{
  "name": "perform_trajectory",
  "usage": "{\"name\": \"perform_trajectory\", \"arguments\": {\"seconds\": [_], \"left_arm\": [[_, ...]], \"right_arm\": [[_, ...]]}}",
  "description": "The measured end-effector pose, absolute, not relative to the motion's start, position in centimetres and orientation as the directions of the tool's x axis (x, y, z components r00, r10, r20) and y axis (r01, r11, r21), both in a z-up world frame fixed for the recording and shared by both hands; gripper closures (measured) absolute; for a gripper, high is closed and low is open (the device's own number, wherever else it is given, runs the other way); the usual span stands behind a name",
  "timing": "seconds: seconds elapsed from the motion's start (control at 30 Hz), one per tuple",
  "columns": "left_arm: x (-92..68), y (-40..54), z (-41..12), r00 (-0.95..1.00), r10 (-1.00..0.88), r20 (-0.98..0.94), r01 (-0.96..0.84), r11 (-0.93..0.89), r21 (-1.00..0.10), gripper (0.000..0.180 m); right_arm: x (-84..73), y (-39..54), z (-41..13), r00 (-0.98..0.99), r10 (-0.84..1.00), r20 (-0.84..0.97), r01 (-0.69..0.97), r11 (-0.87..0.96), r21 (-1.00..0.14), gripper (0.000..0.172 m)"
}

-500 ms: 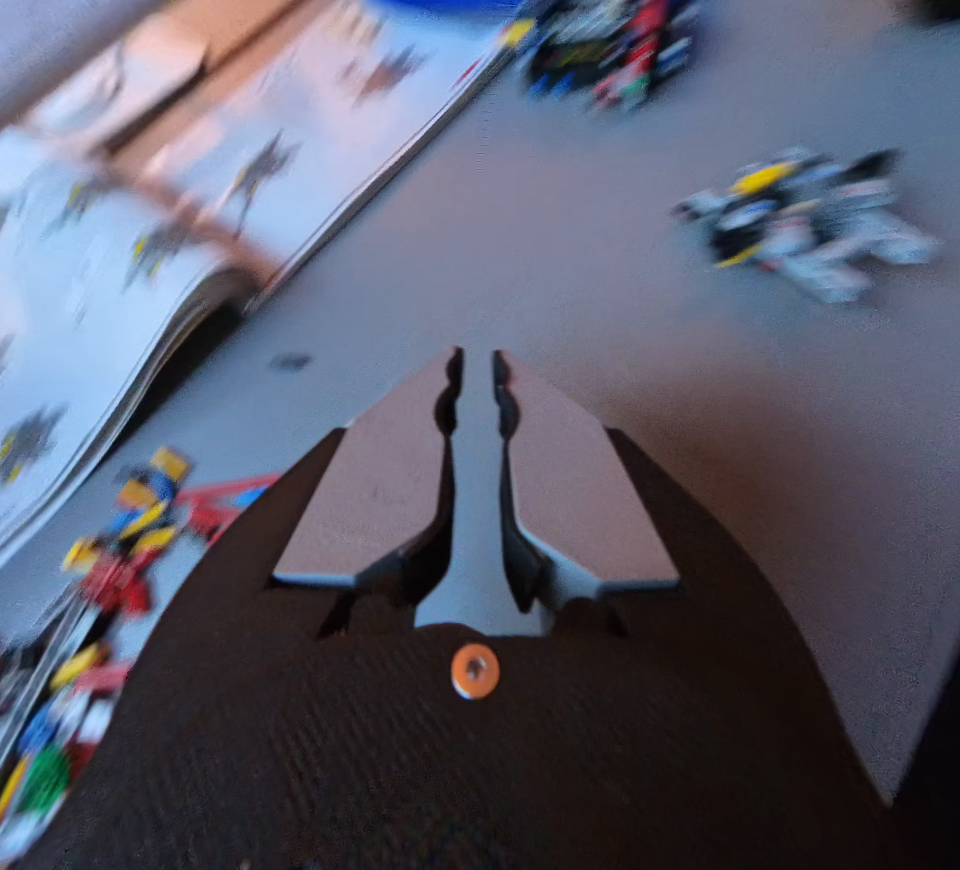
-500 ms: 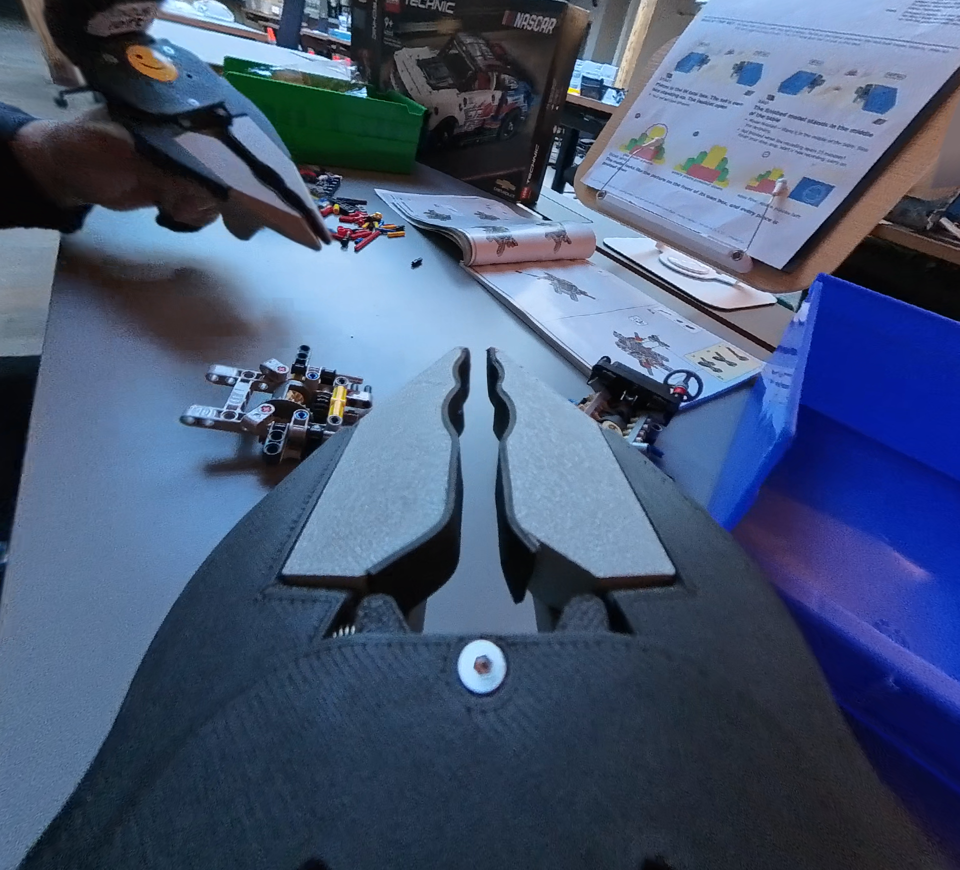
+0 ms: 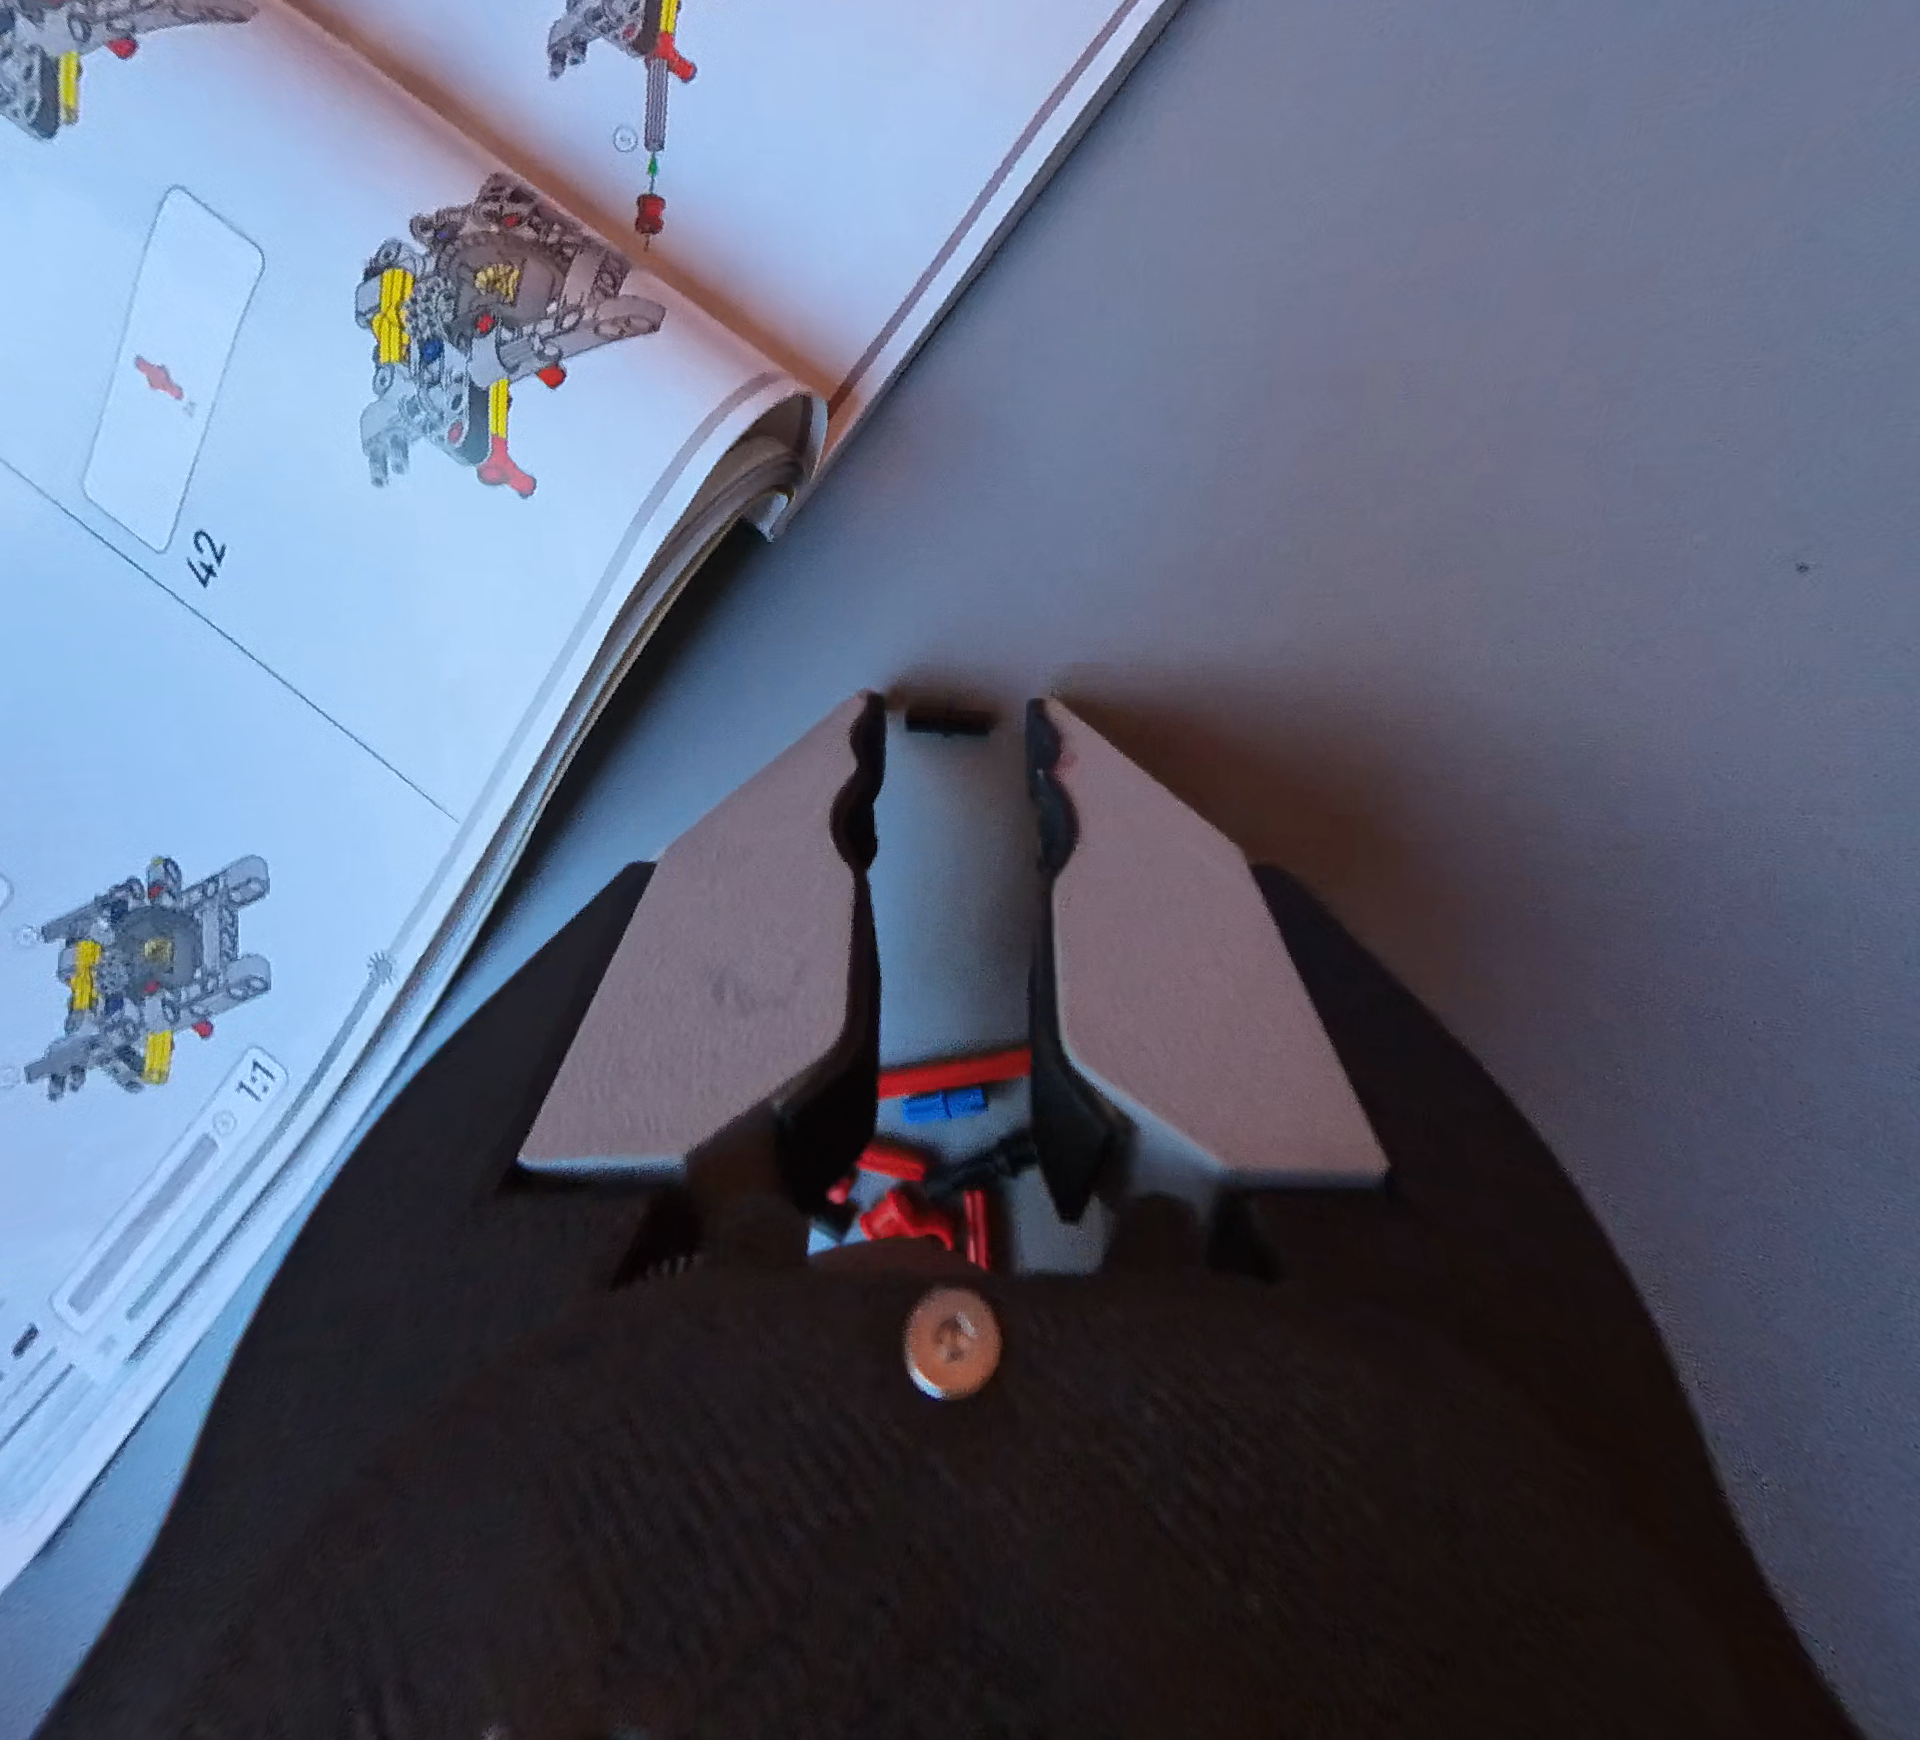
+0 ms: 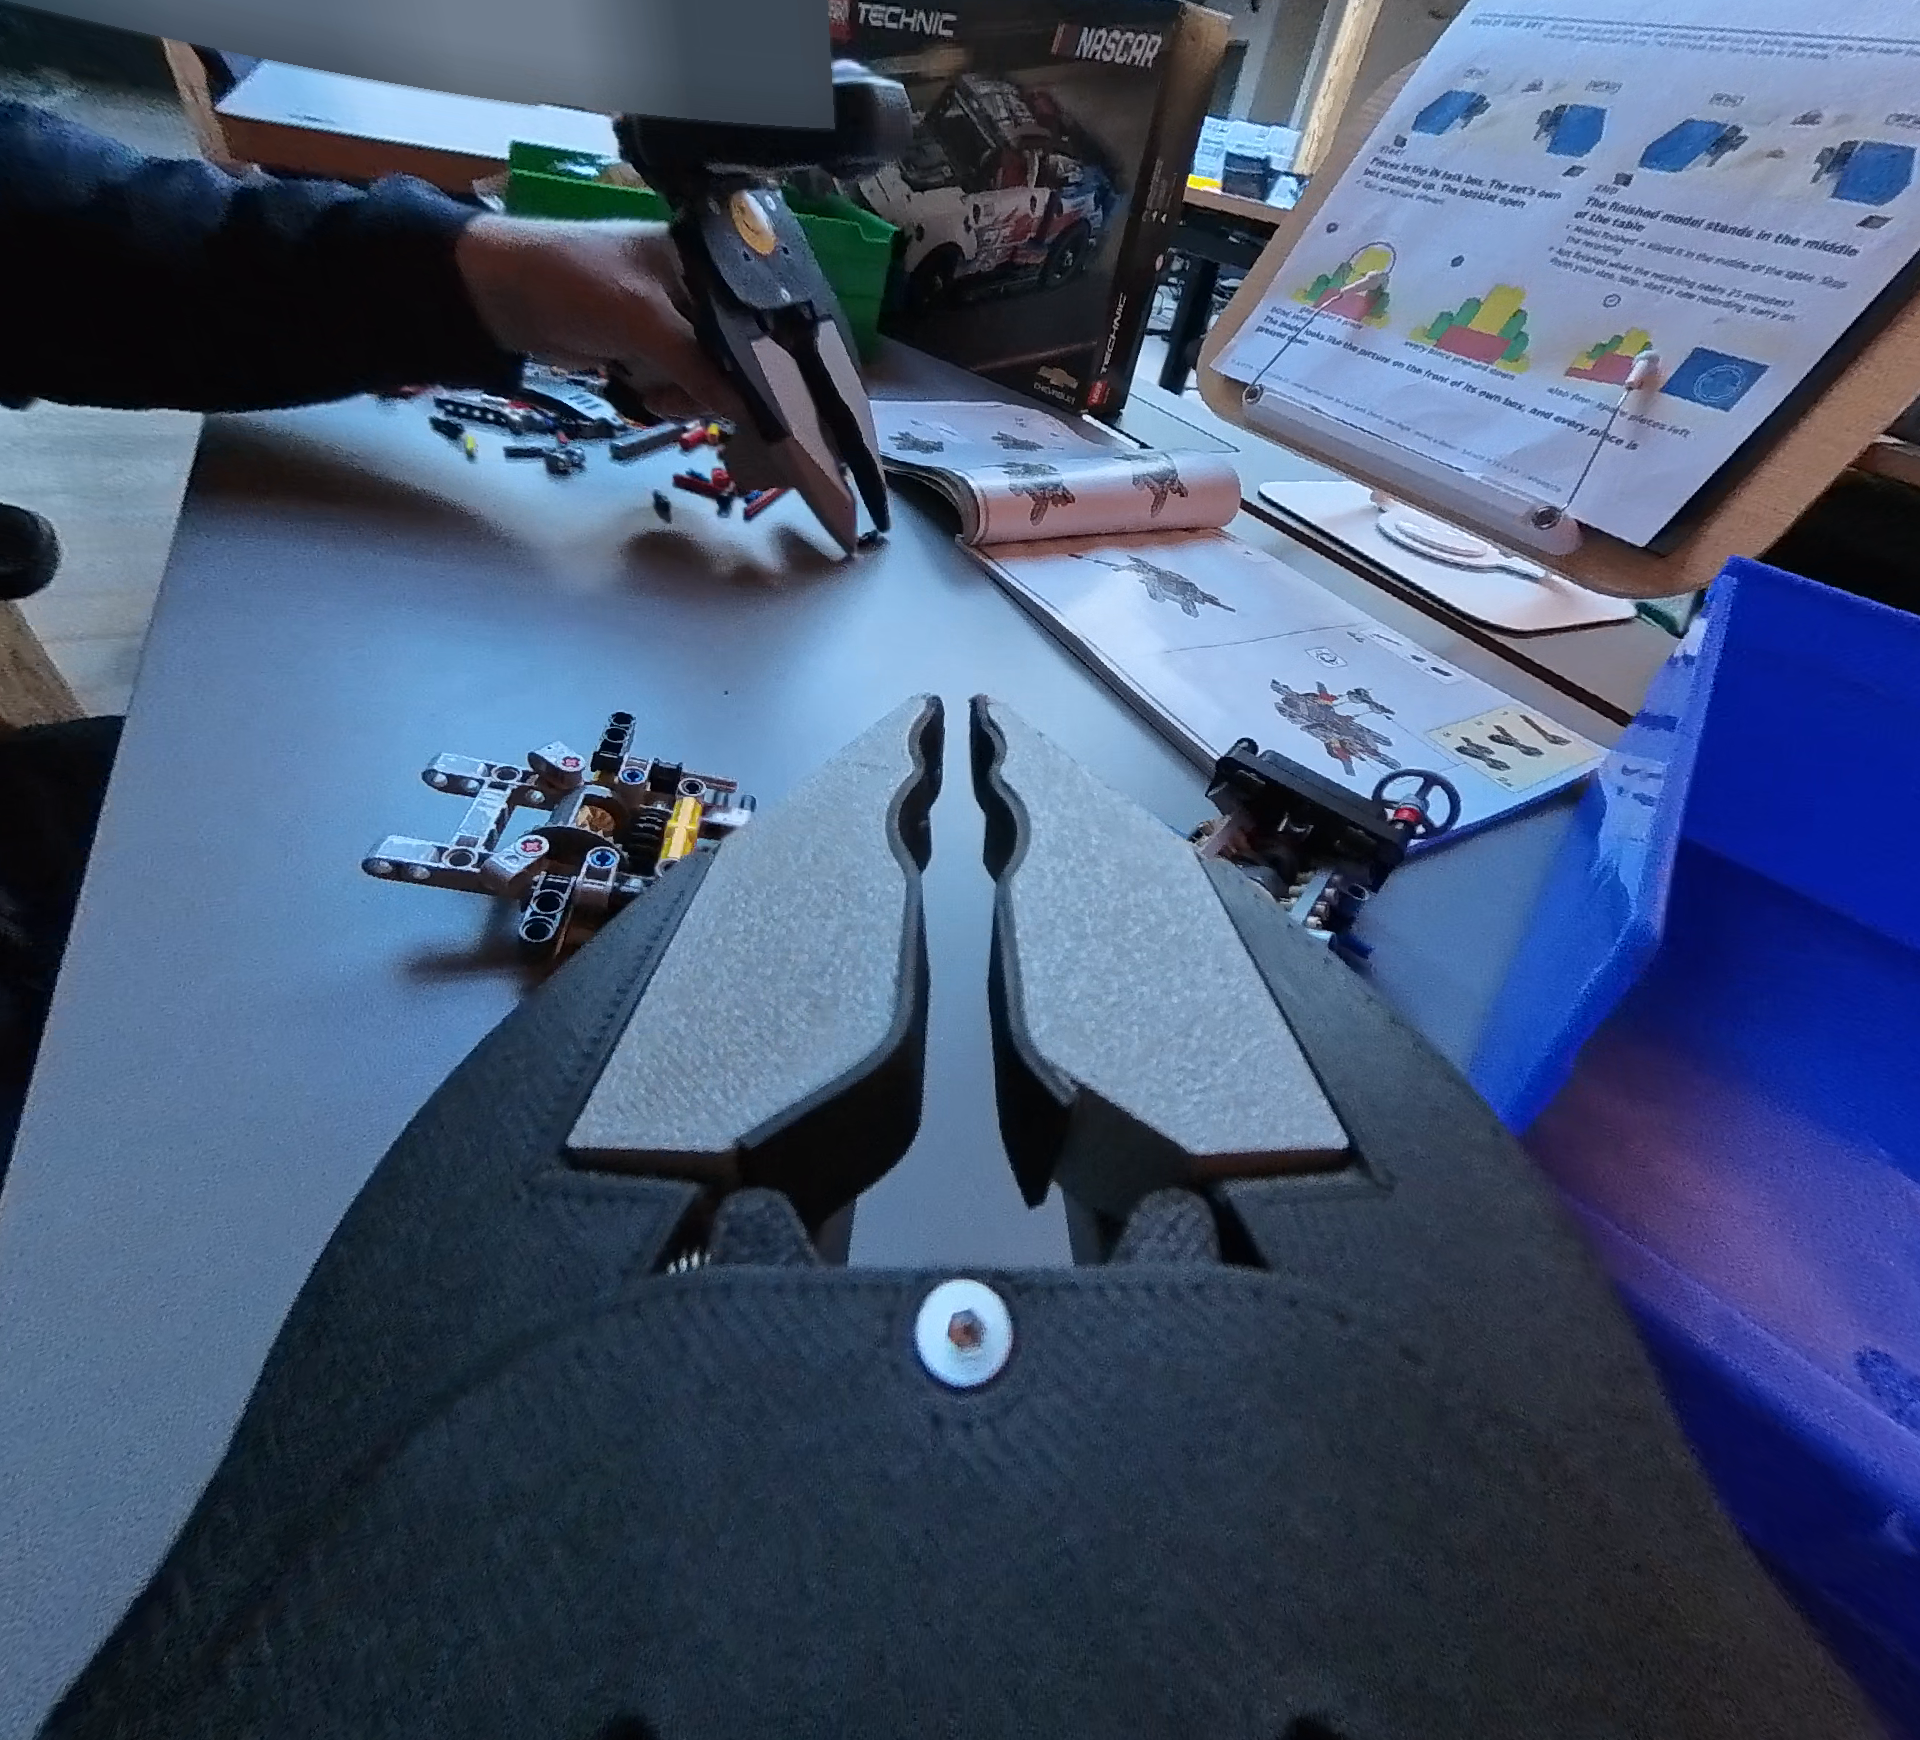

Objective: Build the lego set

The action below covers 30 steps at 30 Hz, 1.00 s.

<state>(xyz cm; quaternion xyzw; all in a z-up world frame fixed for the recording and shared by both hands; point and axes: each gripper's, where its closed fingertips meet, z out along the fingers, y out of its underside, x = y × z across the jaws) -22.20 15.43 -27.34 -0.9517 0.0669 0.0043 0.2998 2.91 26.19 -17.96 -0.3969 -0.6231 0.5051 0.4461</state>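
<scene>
Room: a workshop with wooden beams; a grey tabletop [image 4: 312, 630] carries everything.
Left gripper [image 3: 951, 714]: tips down at the tabletop, jaws narrowly apart. A small black piece [image 3: 943, 720] lies between the fingertips; a gap shows on each side of it, so the pads are not pressing it.
Near the left gripper: an open instruction booklet [image 3: 312, 547] just to its left; loose red, blue and black pieces [image 3: 935, 1160] on the tabletop under its body.
Right gripper [image 4: 956, 714]: hovers over the tabletop, jaws almost together, with nothing between them.
Near the right gripper: a partly built grey assembly [image 4: 561, 817] on its left, a black assembly with a small steering wheel [image 4: 1320, 807] on its right, a blue bin [image 4: 1766, 963] at the far right.
Background: a kit box [image 4: 1039, 194], a green bin [image 4: 831, 246] and a sheet on a wooden stand [image 4: 1662, 184].
</scene>
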Motion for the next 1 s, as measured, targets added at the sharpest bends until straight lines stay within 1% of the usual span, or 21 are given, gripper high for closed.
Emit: {"name": "perform_trajectory", "arguments": {"seconds": [0.03,0.07,0.17,0.3,0.33,0.4,0.5,0.53,0.63,0.7,0.73,0.8,0.9,1.0], "left_arm": [[-22.2,15.6,-27.4,0.99,-0.134,-0.049,-0.137,-0.808,-0.572,0.164],[-22.1,15.6,-27.4,0.989,-0.139,-0.042,-0.138,-0.807,-0.575,0.166],[-22.4,14.6,-27.4,0.99,-0.137,-0.031,-0.131,-0.824,-0.551,0.167],[-24.2,10.7,-27.3,0.986,-0.13,-0.104,-0.164,-0.874,-0.458,0.167],[-24.7,9.4,-27.2,0.985,-0.129,-0.118,-0.168,-0.887,-0.43,0.166],[-25.3,7.7,-26.8,0.984,-0.12,-0.129,-0.164,-0.893,-0.42,0.155],[-25.2,7.1,-25.1,0.992,-0.087,-0.089,-0.119,-0.866,-0.486,0.139],[-25.4,7.0,-24.4,0.994,-0.069,-0.086,-0.103,-0.858,-0.503,0.137],[-25.9,6.7,-22.1,0.995,-0.009,-0.103,-0.066,-0.822,-0.565,0.134],[-25.8,7.2,-20.0,0.991,0.047,-0.123,-0.043,-0.769,-0.637,0.132],[-24.9,7.8,-18.9,0.992,0.058,-0.109,-0.033,-0.729,-0.684,0.128],[-21.4,9.8,-17.6,0.999,0.007,-0.05,-0.034,-0.639,-0.769,0.127],[-17.0,12.0,-18.6,0.995,-0.066,-0.078,-0.102,-0.594,-0.798,0.121],[-13.5,14.0,-19.1,0.981,-0.152,-0.117,-0.179,-0.499,-0.848,0.122]], "right_arm": [[3.0,26.2,-17.9,-0.29,0.945,0.153,0.038,0.171,-0.985,0.17],[3.0,26.1,-17.8,-0.292,0.944,0.153,0.033,0.17,-0.985,0.171],[3.3,26.0,-17.6,-0.293,0.942,0.163,0.012,0.174,-0.985,0.172],[3.6,25.7,-17.4,-0.298,0.938,0.178,-0.004,0.185,-0.983,0.172],[3.6,25.5,-17.5,-0.302,0.936,0.183,-0.004,0.19,-0.982,0.172],[3.7,25.2,-17.6,-0.31,0.93,0.197,-0.003,0.206,-0.979,0.172],[3.7,24.7,-17.8,-0.317,0.921,0.225,0.0,0.237,-0.971,0.172],[3.7,24.6,-17.8,-0.316,0.919,0.235,0.0,0.247,-0.969,0.172],[3.8,24.5,-17.8,-0.305,0.918,0.252,-0.007,0.262,-0.965,0.172],[3.9,24.6,-17.7,-0.295,0.922,0.251,-0.01,0.26,-0.966,0.172],[3.9,24.7,-17.7,-0.288,0.925,0.249,-0.012,0.257,-0.966,0.172],[3.9,25.0,-17.5,-0.266,0.933,0.243,-0.014,0.248,-0.969,0.172],[3.7,25.6,-17.6,-0.242,0.944,0.223,0.002,0.23,-0.973,0.172],[3.7,26.1,-17.5,-0.21,0.954,0.212,0.006,0.218,-0.976,0.172]]}}
